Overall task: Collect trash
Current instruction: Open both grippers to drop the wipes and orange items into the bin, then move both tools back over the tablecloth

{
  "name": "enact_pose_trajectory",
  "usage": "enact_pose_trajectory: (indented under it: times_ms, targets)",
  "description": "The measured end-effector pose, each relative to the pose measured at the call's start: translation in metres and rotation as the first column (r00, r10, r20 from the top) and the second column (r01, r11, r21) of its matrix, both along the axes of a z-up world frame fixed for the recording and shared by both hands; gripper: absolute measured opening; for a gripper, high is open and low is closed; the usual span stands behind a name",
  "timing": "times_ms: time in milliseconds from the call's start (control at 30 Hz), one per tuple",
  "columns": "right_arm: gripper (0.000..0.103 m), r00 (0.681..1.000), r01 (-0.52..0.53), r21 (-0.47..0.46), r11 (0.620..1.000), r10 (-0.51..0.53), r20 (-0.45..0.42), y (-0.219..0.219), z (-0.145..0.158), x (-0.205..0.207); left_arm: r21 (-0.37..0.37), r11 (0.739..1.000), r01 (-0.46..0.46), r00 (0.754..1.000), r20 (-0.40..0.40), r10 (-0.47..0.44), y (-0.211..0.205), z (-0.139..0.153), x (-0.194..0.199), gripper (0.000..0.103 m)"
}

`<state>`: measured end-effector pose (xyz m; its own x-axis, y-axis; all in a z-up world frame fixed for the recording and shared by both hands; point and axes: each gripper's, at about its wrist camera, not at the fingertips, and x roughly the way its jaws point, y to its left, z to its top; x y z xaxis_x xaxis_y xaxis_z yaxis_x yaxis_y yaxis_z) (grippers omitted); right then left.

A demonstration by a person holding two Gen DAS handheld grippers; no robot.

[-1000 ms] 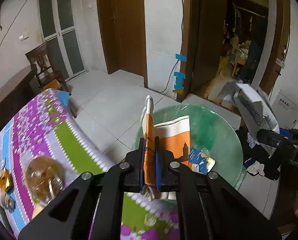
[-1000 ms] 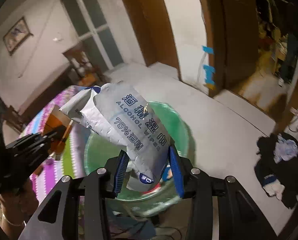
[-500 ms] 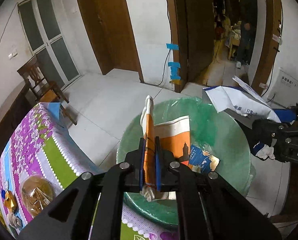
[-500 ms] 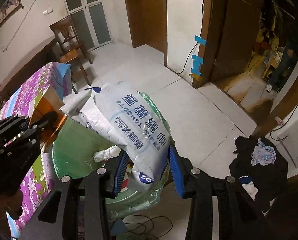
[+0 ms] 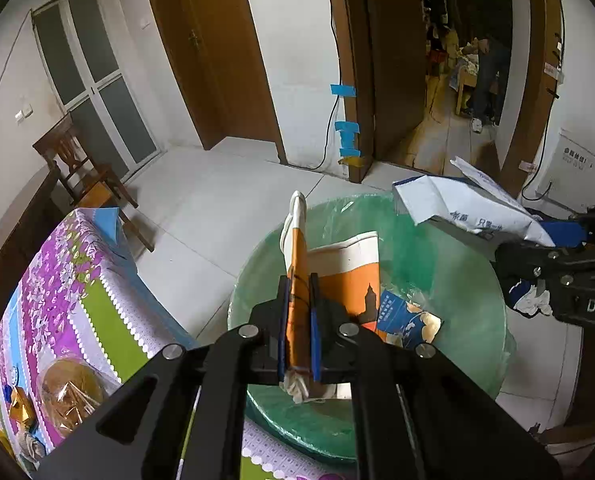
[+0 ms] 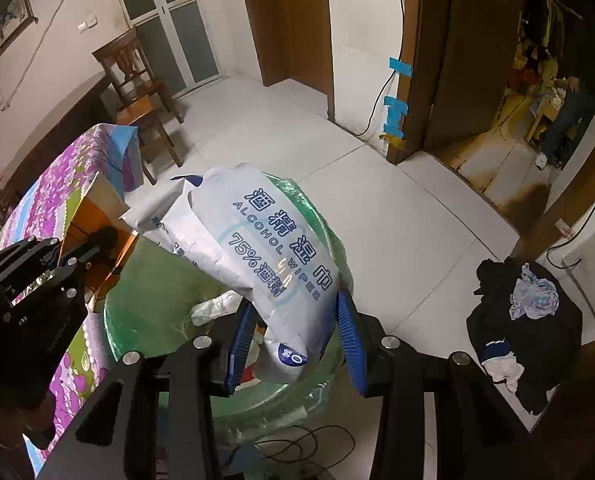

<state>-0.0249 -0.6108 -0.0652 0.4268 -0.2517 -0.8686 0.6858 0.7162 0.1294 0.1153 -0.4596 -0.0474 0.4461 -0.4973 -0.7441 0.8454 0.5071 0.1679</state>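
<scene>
My left gripper [image 5: 298, 332] has its fingers closed tight on a flattened orange-and-white paper cup [image 5: 345, 272], held edge-on above the green-lined trash bin [image 5: 449, 280]. The cup's lower end is hidden behind the fingers. My right gripper [image 6: 293, 344] has its fingers partly closed around the lower end of a white alcohol wipes packet [image 6: 265, 248], which hangs over the same bin; the packet covers most of the bin opening in the right wrist view. Inside the bin, a blue wrapper [image 5: 407, 320] is partly covered by the cup. The bench [image 5: 69, 280], with its purple floral cloth, sits just beside the bin and is cut off at the frame edge. Wrapped items on it are too blurred to identify.
</scene>
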Motion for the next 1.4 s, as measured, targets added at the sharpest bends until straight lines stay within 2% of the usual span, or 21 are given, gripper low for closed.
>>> enact_pose_trajectory:
  times_ms: [67,100,167,400,433,500,567,733,800,933,1167,1233,1300,1400]
  targets:
    - [0.047,1.0,-0.006,0.009,1.0,0.006,0.005,0.0,0.0,0.003,-0.003,1.0,0.004,1.0,-0.007,-0.004,0.001,0.0,0.002,0.008]
    - [0.055,1.0,-0.004,0.012,1.0,0.004,0.013,-0.001,0.0,0.003,-0.001,1.0,0.002,1.0,-0.013,-0.002,0.001,-0.001,0.003,0.015]
    - [0.059,1.0,0.003,0.011,1.0,-0.004,0.026,-0.002,0.0,0.001,-0.005,1.0,-0.018,1.0,-0.025,0.018,0.003,-0.001,0.006,0.033]
    - [0.059,0.998,0.015,0.026,1.0,-0.017,0.065,-0.004,0.001,-0.017,-0.03,0.999,-0.024,0.999,-0.044,0.022,0.019,-0.001,-0.001,0.035]
    - [0.059,0.997,0.02,0.029,0.999,-0.022,0.07,-0.003,-0.001,-0.021,-0.039,0.999,-0.02,0.999,-0.038,0.018,0.023,0.001,-0.004,0.038]
    - [0.059,0.997,0.029,0.023,0.999,-0.03,0.074,-0.002,-0.004,-0.029,-0.074,0.997,-0.016,1.0,-0.006,0.015,0.037,0.004,-0.013,0.056]
    - [0.059,0.996,0.039,0.037,0.999,-0.042,0.081,0.0,-0.008,-0.037,-0.102,0.995,-0.005,1.0,0.017,0.007,0.048,0.008,-0.02,0.059]
    - [0.059,0.99,0.051,0.042,0.998,-0.056,0.128,0.01,-0.012,-0.054,-0.153,0.988,0.014,1.0,0.007,-0.014,0.069,0.017,-0.031,0.064]
    - [0.066,0.987,0.047,0.038,0.998,-0.052,0.152,0.018,-0.011,-0.06,-0.172,0.985,0.024,1.0,0.017,-0.021,0.081,0.019,-0.034,0.071]
    - [0.069,0.987,0.021,-0.007,1.0,-0.02,0.159,0.038,-0.007,-0.066,-0.21,0.977,0.033,0.999,0.03,-0.027,0.113,0.02,-0.037,0.073]
    - [0.075,0.983,-0.053,-0.151,0.987,0.078,0.164,0.098,0.009,-0.069,-0.267,0.963,-0.043,0.999,-0.035,0.035,0.178,0.022,-0.032,0.075]
    - [0.08,0.977,-0.082,-0.211,0.974,0.12,0.178,0.124,0.015,-0.07,-0.277,0.959,-0.061,0.998,-0.028,0.056,0.198,0.024,-0.034,0.077]
    - [0.087,0.968,-0.11,-0.263,0.959,0.163,0.189,0.148,0.017,-0.069,-0.303,0.949,-0.087,0.996,-0.012,0.087,0.23,0.026,-0.035,0.086]
    - [0.089,0.961,-0.145,-0.315,0.938,0.209,0.18,0.181,0.015,-0.059,-0.302,0.942,-0.148,0.986,0.031,0.165,0.27,0.024,-0.032,0.086]
